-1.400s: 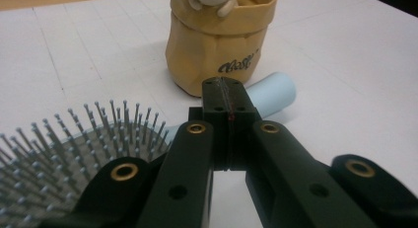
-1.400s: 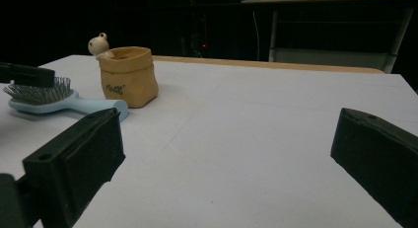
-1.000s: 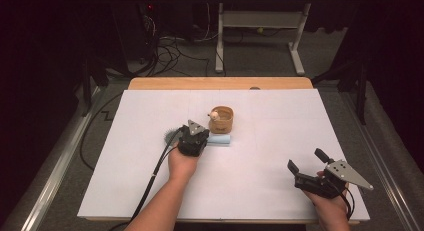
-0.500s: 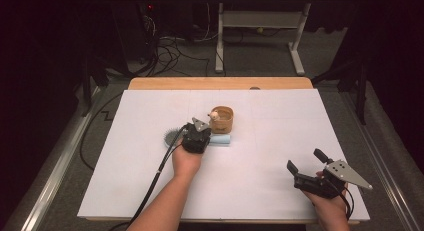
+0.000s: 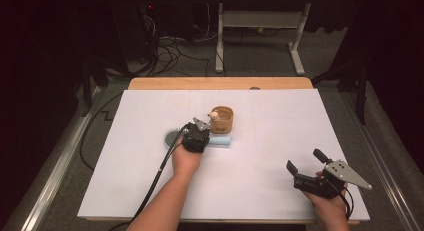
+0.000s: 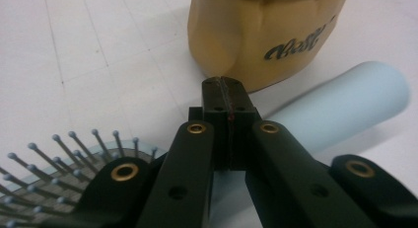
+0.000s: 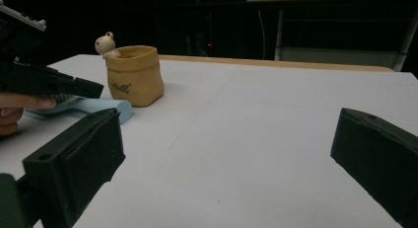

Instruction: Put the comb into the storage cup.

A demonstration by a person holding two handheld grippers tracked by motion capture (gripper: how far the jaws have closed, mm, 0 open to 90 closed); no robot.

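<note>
Right gripper (image 5: 306, 167) rests near the table's (image 5: 270, 191) front edge, jaws spread and empty, evidently idle, while farther in the left gripper (image 6: 223, 85), jaws pressed together on nothing, hovers over the pale blue hairbrush (image 5: 220, 140) lying just before the tan pot (image 5: 222, 119), presumably poised for pickup.

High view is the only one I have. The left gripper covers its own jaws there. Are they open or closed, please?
Observer: The left gripper is shut; its jaws meet with nothing between them, above the pale blue plastic hairbrush handle.
Operator: What is written on the tan sack-shaped pot?
Observer: The tan sack-shaped pot carries dark cursive lettering, too blurred to read.
Operator: And the right gripper?
Observer: The right gripper is open wide, above the bare white table cover.
</note>
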